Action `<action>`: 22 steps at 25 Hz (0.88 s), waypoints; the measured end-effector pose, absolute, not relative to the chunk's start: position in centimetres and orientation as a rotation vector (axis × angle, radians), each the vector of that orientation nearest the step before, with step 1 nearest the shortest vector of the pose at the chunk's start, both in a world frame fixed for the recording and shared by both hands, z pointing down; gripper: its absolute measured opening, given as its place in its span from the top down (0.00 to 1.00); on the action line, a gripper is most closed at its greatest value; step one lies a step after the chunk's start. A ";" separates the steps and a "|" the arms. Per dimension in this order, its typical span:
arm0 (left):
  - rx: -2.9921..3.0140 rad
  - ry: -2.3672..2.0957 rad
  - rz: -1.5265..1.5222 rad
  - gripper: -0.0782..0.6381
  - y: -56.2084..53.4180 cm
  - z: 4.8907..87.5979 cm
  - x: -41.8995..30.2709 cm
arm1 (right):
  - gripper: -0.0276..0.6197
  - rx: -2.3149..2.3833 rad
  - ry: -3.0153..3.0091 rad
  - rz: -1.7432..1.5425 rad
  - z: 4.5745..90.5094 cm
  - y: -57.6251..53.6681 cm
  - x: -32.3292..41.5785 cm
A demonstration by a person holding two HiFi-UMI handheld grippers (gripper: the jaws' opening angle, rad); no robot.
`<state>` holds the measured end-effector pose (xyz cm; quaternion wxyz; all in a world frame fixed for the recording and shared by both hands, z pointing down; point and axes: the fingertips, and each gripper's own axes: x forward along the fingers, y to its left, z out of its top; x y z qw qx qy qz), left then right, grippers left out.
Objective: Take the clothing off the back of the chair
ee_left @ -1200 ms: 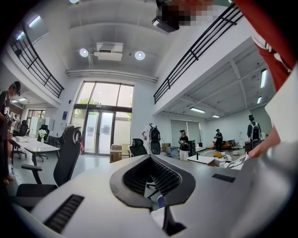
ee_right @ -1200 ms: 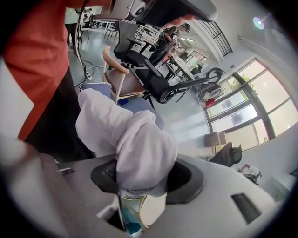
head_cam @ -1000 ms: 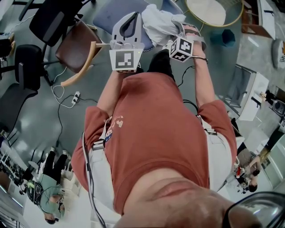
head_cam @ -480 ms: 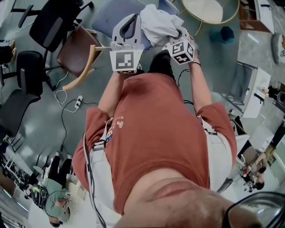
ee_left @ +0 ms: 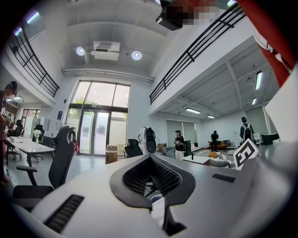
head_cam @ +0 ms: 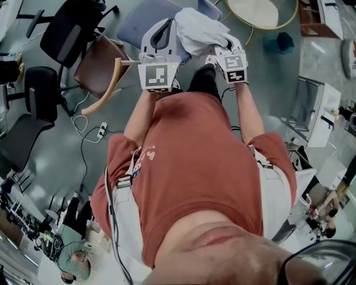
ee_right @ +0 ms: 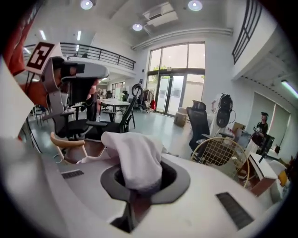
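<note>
White clothing (head_cam: 199, 29) hangs bunched over a blue-grey chair (head_cam: 139, 23) at the top of the head view. My right gripper (head_cam: 219, 44) is just right of it, its jaws closing tight on a fold of the cloth. In the right gripper view the white clothing (ee_right: 135, 160) fills the jaws of my right gripper (ee_right: 139, 173) and drapes over them. My left gripper (head_cam: 164, 22) is held level to the left of the cloth. In its own view the left gripper (ee_left: 150, 157) has its jaws together with nothing held.
A brown-seated chair with a curved wooden arm (head_cam: 97, 61) stands left of the grippers, also in the right gripper view as the brown chair (ee_right: 70, 142). Black office chairs (head_cam: 69, 25) and a floor cable (head_cam: 83, 125) lie further left. A round wire-framed table (head_cam: 261, 14) is at upper right.
My right gripper has rolled so its marker cube faces the camera, and it has risen a little with the white clothing. The left gripper has stayed in place.
</note>
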<state>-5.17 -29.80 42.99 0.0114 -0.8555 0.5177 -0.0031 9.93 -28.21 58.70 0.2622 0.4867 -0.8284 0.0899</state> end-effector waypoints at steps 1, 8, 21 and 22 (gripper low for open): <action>-2.666 1.613 -0.007 0.87 -29.8 42.9 -5.2 | 0.88 1.337 -2.255 0.254 58.2 -28.3 10.0; -2.654 1.585 0.016 0.87 -29.6 41.6 -4.4 | 0.88 1.500 -2.324 0.248 53.5 -28.4 12.2; -2.641 1.592 0.045 0.87 -29.2 38.8 -3.3 | 0.88 1.745 -2.408 0.067 42.0 -27.5 15.1; -2.635 1.595 0.051 0.87 -29.2 38.3 -3.4 | 0.88 1.766 -2.405 0.047 40.9 -27.4 15.4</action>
